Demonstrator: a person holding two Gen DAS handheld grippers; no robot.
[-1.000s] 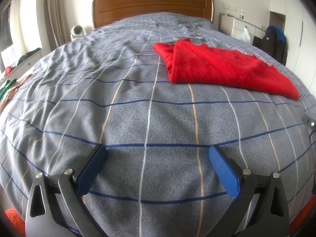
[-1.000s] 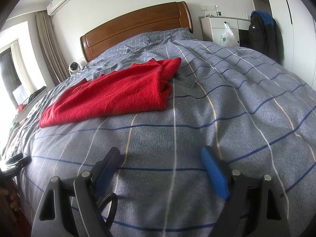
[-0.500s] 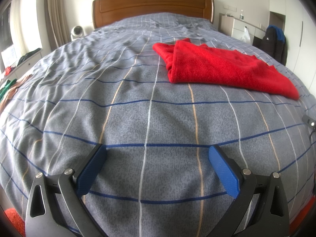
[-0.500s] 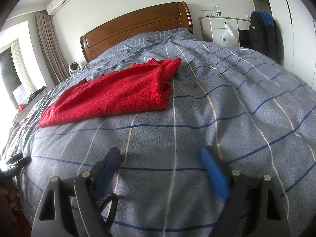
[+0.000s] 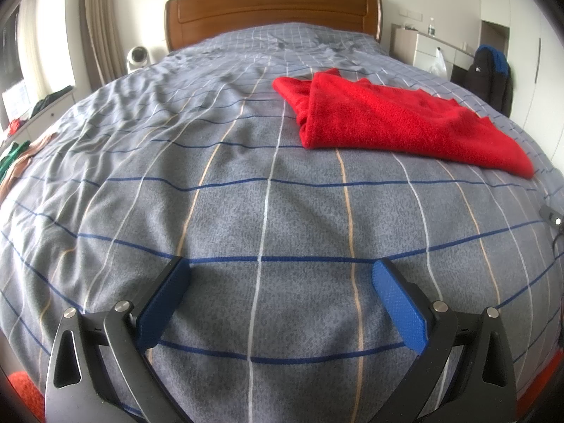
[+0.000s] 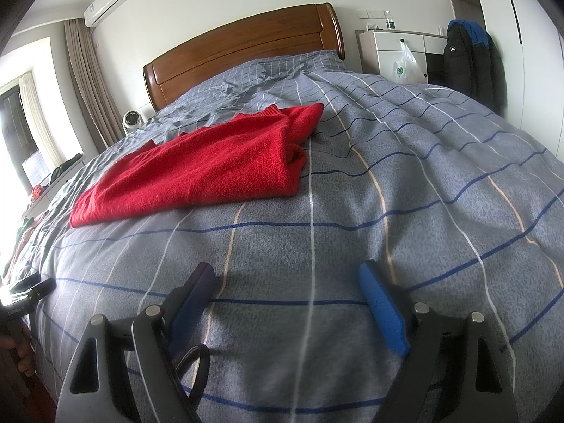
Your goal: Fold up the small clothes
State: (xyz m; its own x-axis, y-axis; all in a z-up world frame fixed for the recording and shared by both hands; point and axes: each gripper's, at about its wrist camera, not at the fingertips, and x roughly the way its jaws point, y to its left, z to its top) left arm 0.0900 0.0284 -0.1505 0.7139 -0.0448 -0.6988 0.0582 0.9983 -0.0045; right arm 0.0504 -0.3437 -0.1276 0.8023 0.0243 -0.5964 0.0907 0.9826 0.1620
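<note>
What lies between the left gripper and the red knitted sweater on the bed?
Only bare grey checked duvet separates left gripper from red knitted sweater, in the left wrist view.

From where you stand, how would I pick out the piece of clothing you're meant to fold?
Find the big bed with the wooden headboard and the grey checked cover. Partway down it lies a red knitted garment, already doubled over. It is the only thing lying on the cover, and its bright red stands out against the grey.

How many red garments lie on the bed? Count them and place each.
1. The red sweater lies on the checked bedspread, beyond both open grippers and touching neither. Others may be hidden outside the views.
</note>
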